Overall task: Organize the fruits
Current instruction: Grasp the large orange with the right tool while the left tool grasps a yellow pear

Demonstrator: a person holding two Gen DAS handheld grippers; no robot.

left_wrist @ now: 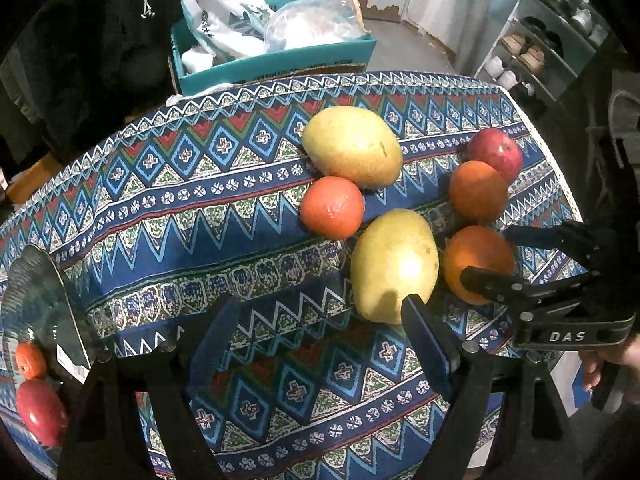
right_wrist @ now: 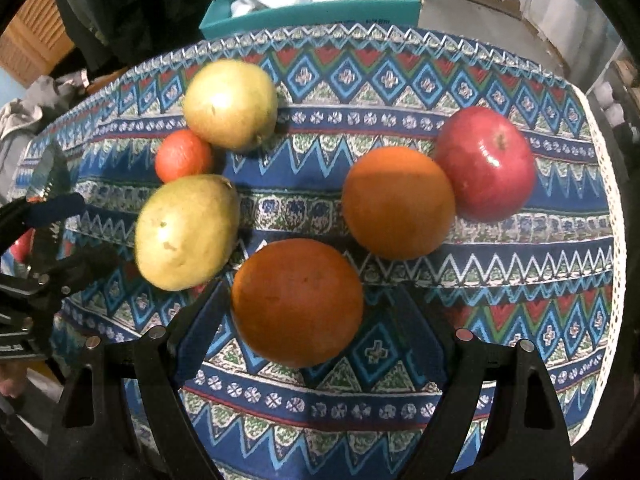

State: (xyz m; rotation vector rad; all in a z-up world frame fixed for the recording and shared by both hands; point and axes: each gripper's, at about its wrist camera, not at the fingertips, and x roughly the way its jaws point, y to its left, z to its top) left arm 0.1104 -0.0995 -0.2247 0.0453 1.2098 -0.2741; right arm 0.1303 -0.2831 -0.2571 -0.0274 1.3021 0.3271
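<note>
Patterned tablecloth (right_wrist: pixel 520 264) carries six loose fruits; a glass bowl (left_wrist: pixel 40 304) already holds an apple and tangerine. Right gripper (right_wrist: pixel 308 312), jaws spread, straddles the nearest orange (right_wrist: pixel 296 300), ungrasped. Left gripper (left_wrist: pixel 316 312) hangs open by a mango (left_wrist: pixel 394 264). Most sorting remains.

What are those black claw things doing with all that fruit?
A person is sorting fruit on a patterned tablecloth with two hand-held grippers. The right gripper is open around the nearest orange, about to pick it up. The left gripper is open and holds nothing, beside a yellow mango. Another mango, a small tangerine, another orange and a red apple wait on the cloth. A glass bowl already holds some fruit.
</note>
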